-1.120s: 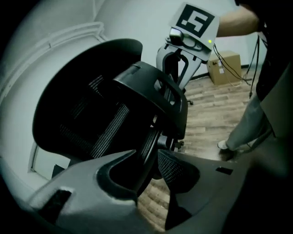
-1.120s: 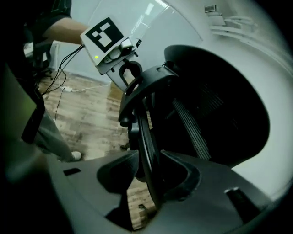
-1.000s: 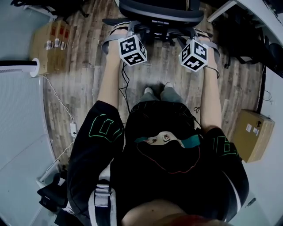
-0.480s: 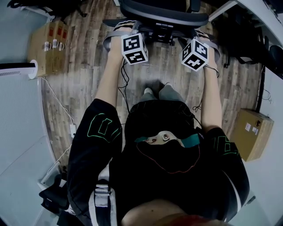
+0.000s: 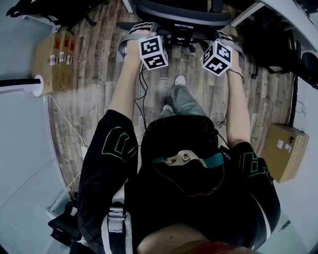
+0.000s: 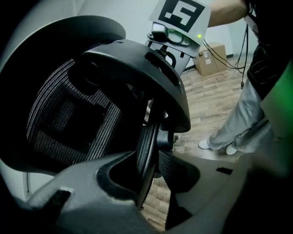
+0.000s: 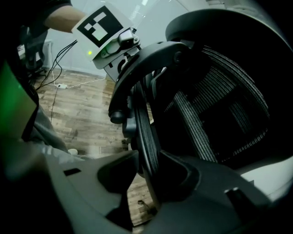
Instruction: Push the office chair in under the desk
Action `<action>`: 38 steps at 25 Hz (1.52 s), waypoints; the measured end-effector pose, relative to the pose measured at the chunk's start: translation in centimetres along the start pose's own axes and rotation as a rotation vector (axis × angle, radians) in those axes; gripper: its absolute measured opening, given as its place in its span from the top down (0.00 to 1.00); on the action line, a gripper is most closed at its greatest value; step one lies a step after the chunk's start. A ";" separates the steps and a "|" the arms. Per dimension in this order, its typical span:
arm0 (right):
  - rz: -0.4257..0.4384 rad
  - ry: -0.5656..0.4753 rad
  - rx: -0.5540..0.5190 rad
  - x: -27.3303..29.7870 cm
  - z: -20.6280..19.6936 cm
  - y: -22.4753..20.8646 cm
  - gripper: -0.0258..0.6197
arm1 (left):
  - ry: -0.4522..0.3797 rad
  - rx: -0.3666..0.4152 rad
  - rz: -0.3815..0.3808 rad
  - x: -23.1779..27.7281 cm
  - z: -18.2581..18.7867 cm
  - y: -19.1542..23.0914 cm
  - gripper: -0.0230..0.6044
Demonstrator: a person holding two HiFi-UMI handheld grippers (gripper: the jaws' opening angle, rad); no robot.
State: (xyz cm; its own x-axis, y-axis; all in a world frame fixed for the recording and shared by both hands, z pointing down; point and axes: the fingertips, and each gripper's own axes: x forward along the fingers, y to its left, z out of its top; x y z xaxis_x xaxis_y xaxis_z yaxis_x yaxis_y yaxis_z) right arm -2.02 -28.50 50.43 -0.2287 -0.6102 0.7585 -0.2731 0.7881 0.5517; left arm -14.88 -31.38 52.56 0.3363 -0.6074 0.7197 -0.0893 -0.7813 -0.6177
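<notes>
The black mesh office chair (image 5: 184,15) stands at the top of the head view, its back towards me. My left gripper (image 5: 133,32) holds the left edge of the backrest and my right gripper (image 5: 229,39) the right edge. In the left gripper view the backrest rim (image 6: 147,151) runs upright between the jaws of the left gripper (image 6: 153,176), pinched there. In the right gripper view the rim (image 7: 147,137) sits between the jaws of the right gripper (image 7: 151,176), which are opening slightly but still touch it. The white desk edge (image 5: 293,15) shows at the top right.
Cardboard boxes stand on the wood floor at the left (image 5: 52,54) and at the right (image 5: 283,151). A white appliance (image 5: 20,82) and a cable (image 5: 69,124) lie along the left side. One foot (image 5: 180,80) of the person is stepped forward behind the chair.
The chair and both grippers have moved a little away, toward the top of the head view. The person's leg has stepped forward after them.
</notes>
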 end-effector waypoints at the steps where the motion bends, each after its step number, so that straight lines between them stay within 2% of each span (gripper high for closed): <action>1: -0.004 -0.002 -0.001 0.3 0.0 -0.4 0.73 | -0.001 0.000 -0.001 0.4 0.0 0.4 0.71; 8: -0.004 -0.001 0.005 2.8 -0.5 -4.2 0.72 | -0.035 -0.001 -0.014 3.2 0.8 3.5 0.71; 19: -0.028 0.001 0.029 7.7 -0.9 -11.1 0.69 | -0.012 0.010 -0.012 8.4 0.4 9.6 0.71; 38: 0.004 -0.021 -0.001 16.4 -0.6 -22.8 0.70 | 0.029 -0.006 0.005 17.1 -0.9 20.6 0.71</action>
State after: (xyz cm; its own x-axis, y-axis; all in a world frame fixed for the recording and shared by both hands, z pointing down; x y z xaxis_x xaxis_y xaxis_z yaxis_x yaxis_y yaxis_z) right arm 1.05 -56.45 50.47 -0.2488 -0.6089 0.7532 -0.2710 0.7904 0.5494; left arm -11.82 -58.04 52.41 0.3090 -0.6147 0.7257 -0.0964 -0.7793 -0.6192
